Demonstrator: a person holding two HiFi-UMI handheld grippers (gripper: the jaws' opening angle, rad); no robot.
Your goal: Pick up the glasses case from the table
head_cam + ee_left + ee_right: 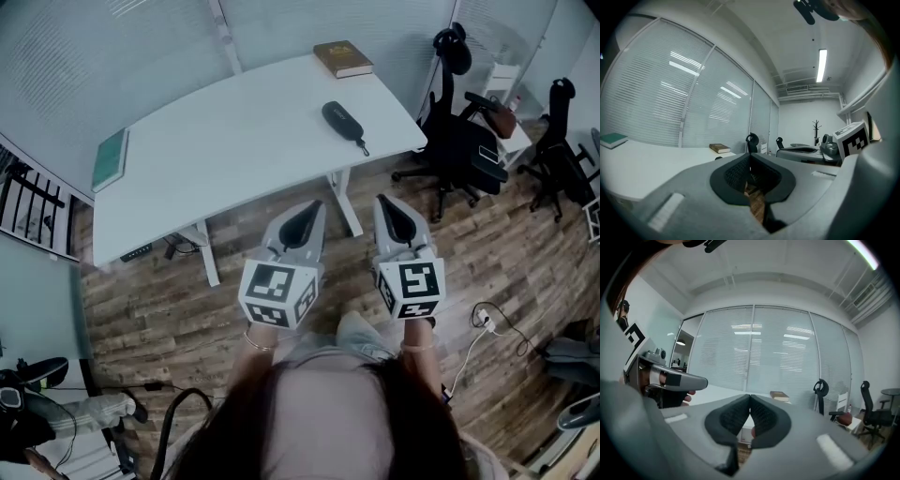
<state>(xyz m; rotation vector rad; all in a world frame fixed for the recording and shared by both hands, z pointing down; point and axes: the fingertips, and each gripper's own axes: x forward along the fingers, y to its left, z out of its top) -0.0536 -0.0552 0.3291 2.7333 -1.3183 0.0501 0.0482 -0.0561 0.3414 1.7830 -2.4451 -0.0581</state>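
Observation:
A dark oval glasses case (pixel 342 120) with a short strap lies near the right end of the white table (pixel 225 150). Both grippers hang over the wooden floor, short of the table's front edge. My left gripper (pixel 309 208) points toward the table with its jaws together and nothing between them. My right gripper (pixel 387 202) is beside it, also shut and empty. In the left gripper view the jaw tips (pixel 750 156) meet; in the right gripper view the tips (pixel 749 396) meet too. The case is hidden in both gripper views.
A brown book (pixel 342 58) lies at the table's far right corner and a green book (pixel 111 159) at its left end. Black office chairs (pixel 459 141) stand right of the table. Cables and a power strip (pixel 486 321) lie on the floor at right.

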